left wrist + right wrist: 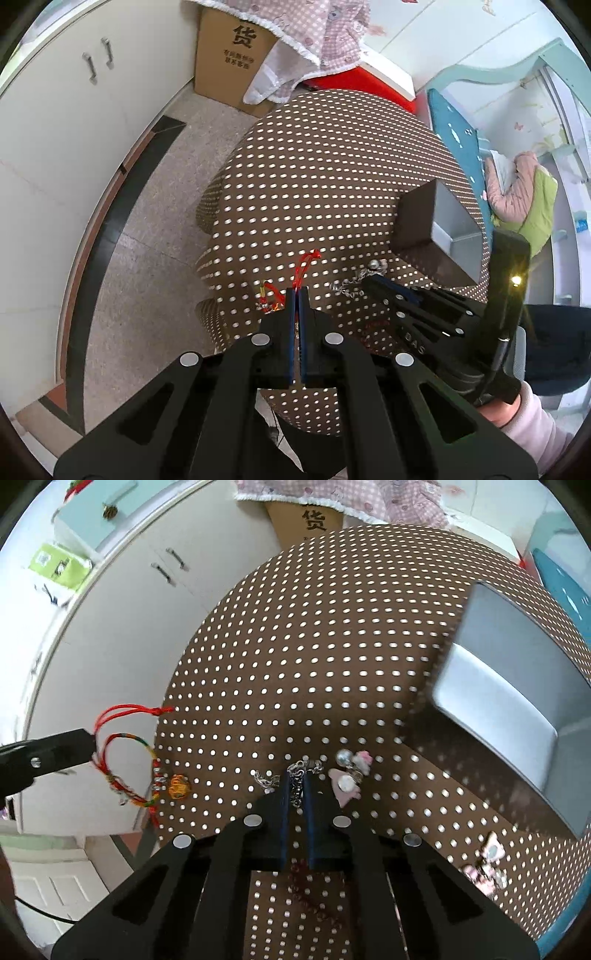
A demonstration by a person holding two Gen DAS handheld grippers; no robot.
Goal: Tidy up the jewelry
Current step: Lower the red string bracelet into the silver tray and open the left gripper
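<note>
My left gripper (297, 289) is shut on a red cord bracelet (303, 266) and holds it just above the table's near left edge; in the right wrist view the left gripper (88, 744) holds the bracelet (127, 771), which hangs with coloured braid and an orange charm (180, 786). My right gripper (300, 775) is shut on a silver chain (297, 781) with pearl and pink charms (349, 775); the right gripper also shows in the left wrist view (369, 280). The grey open jewelry box (513, 701) stands at the right.
A brown cloth with white dots (314, 646) covers the table. More pink trinkets (487, 864) lie near the right front edge. A cardboard box (229, 55) and white cabinets (55, 129) stand beyond the table. A teal panel (458, 155) stands behind the jewelry box.
</note>
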